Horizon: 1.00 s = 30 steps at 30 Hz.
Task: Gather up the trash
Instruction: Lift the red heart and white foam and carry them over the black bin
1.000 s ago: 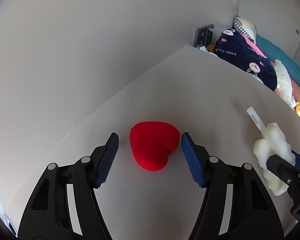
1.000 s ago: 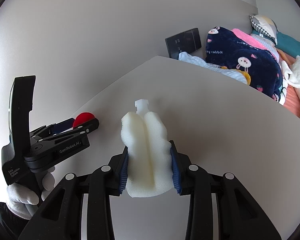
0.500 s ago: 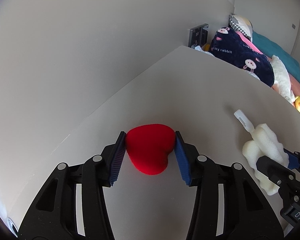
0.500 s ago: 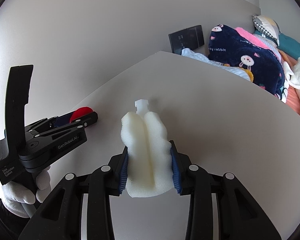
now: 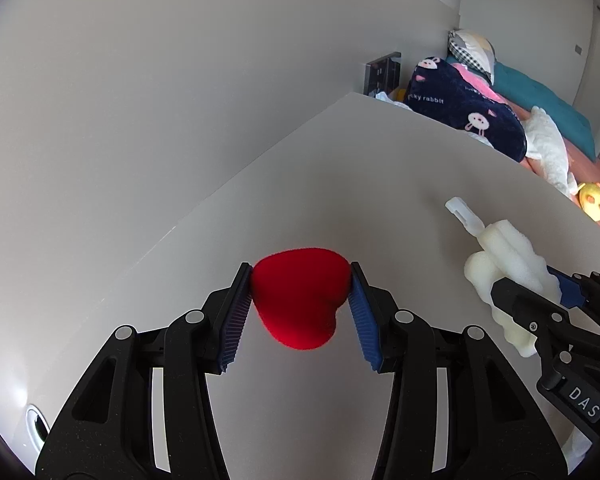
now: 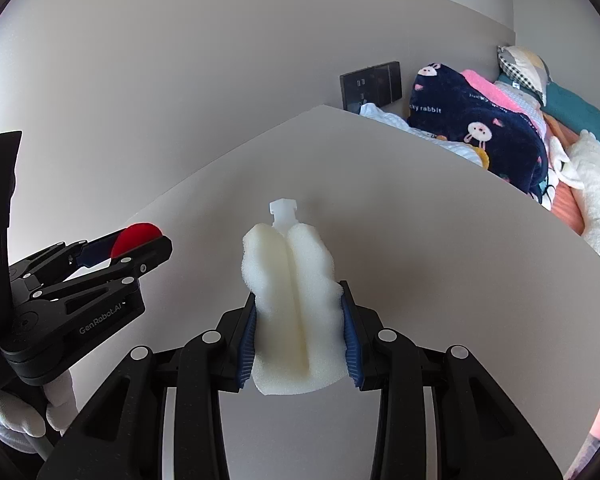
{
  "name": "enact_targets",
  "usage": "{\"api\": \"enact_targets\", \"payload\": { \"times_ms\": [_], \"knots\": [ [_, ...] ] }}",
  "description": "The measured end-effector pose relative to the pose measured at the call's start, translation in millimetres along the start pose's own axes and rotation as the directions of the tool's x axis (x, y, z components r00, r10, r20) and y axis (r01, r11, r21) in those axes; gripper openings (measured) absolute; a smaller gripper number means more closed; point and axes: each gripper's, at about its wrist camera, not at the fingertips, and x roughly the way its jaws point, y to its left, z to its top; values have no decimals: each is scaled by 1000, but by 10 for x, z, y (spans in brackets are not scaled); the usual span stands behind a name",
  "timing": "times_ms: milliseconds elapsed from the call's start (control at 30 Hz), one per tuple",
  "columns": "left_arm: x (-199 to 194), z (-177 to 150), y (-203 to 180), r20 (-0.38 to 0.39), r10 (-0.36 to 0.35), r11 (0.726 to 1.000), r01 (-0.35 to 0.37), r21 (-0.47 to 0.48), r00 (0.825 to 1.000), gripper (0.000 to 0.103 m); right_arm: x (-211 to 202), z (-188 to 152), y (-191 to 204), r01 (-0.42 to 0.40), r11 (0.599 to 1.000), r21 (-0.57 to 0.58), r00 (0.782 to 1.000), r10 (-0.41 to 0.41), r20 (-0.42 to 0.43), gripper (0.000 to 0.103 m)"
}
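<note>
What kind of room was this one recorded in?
Most likely a bedroom. Beyond the white tabletop lies a bed with a teal cover, a navy rabbit-print blanket, a pillow and a white plush toy. A dark wall socket sits on the plain wall.

— What do you have past the far edge of the surface [image 5: 380, 168]?

— From my feed, a dark socket panel [image 6: 371, 84] on the grey wall [image 5: 160, 80]. Right of it lies a navy blanket [image 5: 464, 116] printed with pink-and-white rabbits and the words "rabbit".

— Anything on the bed?

— I see a teal cover [image 5: 540, 96] at the far right, a checked pillow [image 5: 472, 46] at its far end, and a pink sheet [image 6: 488, 88] behind the blanket. A white plush toy [image 6: 592, 196] lies just right of the blanket, and a small yellow toy [image 5: 592, 200] sits near it. Pale blue-white cloth [image 6: 396, 120] is bunched near the socket panel.
</note>
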Motion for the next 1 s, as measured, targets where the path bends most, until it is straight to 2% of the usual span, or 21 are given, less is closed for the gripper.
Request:
{"api": "enact_targets", "payload": {
  "times_ms": [533,1000],
  "knots": [
    [-605,-314,-137,24,-59,998,59,3,998,47,-635,-240,116,41,999,-32,999,-41,21,38],
    [-1007,-615,-425,33,-109,994,108,26,993,47,-1185,-610,-20,86,996,-22,996,-85,36,38]
  ]
}}
